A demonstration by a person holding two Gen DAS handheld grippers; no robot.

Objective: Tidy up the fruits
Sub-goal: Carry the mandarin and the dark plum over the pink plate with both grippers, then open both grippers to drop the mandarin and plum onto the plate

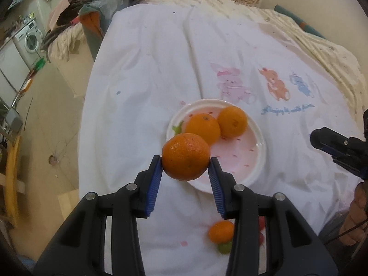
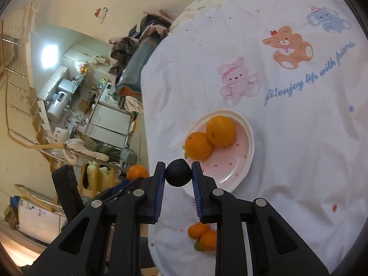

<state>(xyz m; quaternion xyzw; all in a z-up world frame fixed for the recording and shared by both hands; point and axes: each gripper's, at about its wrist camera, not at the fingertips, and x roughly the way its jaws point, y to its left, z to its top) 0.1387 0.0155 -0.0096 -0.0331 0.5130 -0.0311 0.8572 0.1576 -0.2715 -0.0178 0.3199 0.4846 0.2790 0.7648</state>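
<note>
My left gripper (image 1: 186,164) is shut on a large orange (image 1: 185,156) and holds it in the air over the near rim of a pink plate (image 1: 257,168). Two oranges (image 1: 202,127) (image 1: 232,120) lie side by side on that plate. My right gripper (image 2: 178,173) is shut on a small dark round fruit (image 2: 178,172) just short of the plate (image 2: 250,147), where the same two oranges (image 2: 198,146) (image 2: 220,130) rest. In the right wrist view the left gripper's orange (image 2: 138,172) shows at the left.
Small oranges (image 2: 196,230) (image 2: 208,240) and a green fruit (image 1: 224,247) lie on the white cartoon-print sheet (image 1: 149,73) near me. A person's hand (image 1: 354,218) is at the right edge. The bed's left edge drops to the floor (image 1: 53,119), with kitchen clutter beyond.
</note>
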